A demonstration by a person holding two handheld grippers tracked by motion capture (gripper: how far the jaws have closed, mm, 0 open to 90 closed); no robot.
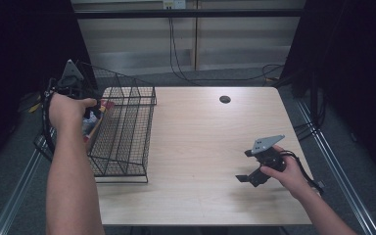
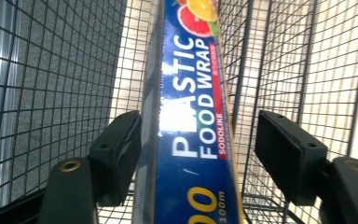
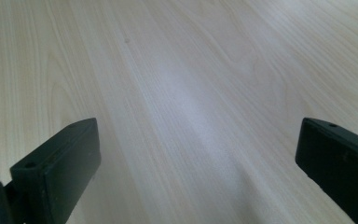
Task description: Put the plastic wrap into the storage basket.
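Looking along the left gripper [image 2: 196, 154], we see the plastic wrap box [image 2: 193, 116] running lengthwise straight away from us between the two black jaws — its long axis lines up with the direction the jaws point, the near end passing below the frame and the far end reaching up past the top edge. The left jaw sits just beside the box's pale side edge, perhaps touching it, though we cannot tell; the right jaw stands clearly apart from the box, with open mesh showing in the gap. So the jaws are released around the box rather than clamped on it. On the blue face we read "PLASTIC FOOD WRAP" in white capitals, the small word "SODOLIKE" on a red strip beside it, large yellow numerals ending in "00" near the jaws, and "100m" next to them; citrus slices are printed at the far end. The box lies inside the wire basket [image 1: 127, 132], whose black grid surrounds both jaws. In the high view the left hand [image 1: 67, 110] holds its gripper over the basket. The right gripper [image 1: 254, 174] rests low over the bare wooden table [image 1: 200, 147] — its jaws spread wide, nothing between them.
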